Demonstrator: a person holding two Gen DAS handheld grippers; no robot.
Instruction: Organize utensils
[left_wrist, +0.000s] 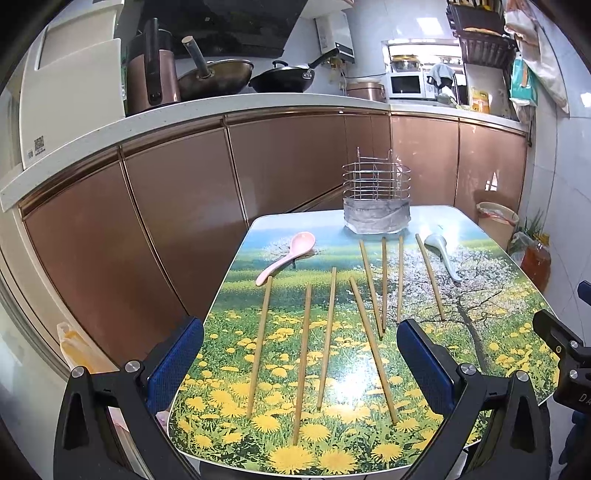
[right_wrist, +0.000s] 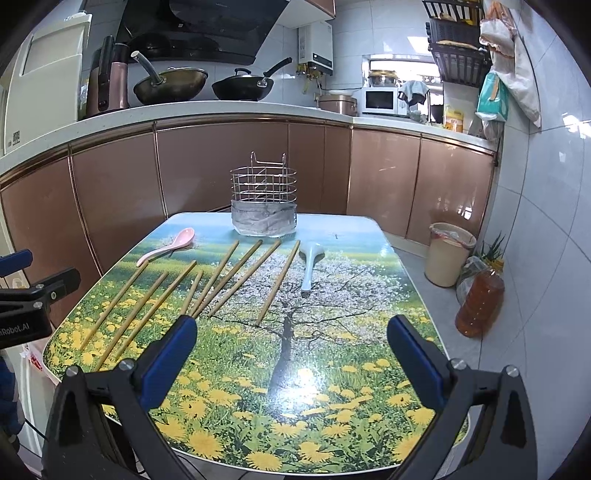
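Several bamboo chopsticks (left_wrist: 304, 362) (right_wrist: 236, 278) lie side by side on the flower-print table (left_wrist: 480, 332) (right_wrist: 332, 369). A pink spoon (left_wrist: 286, 256) (right_wrist: 166, 251) lies at the far left, a white spoon (left_wrist: 443, 254) (right_wrist: 309, 264) at the far right. A wire utensil holder (left_wrist: 376, 201) (right_wrist: 264, 201) with a foil-wrapped base stands at the table's far edge. My left gripper (left_wrist: 300, 354) is open and empty above the near chopsticks. My right gripper (right_wrist: 291, 352) is open and empty above the table's near right part.
Brown kitchen cabinets (left_wrist: 166, 206) run behind and left of the table. A bin (right_wrist: 448, 253) and an amber bottle (right_wrist: 480, 302) stand on the floor at the right. The right gripper's body (left_wrist: 569, 354) shows at the left wrist view's right edge.
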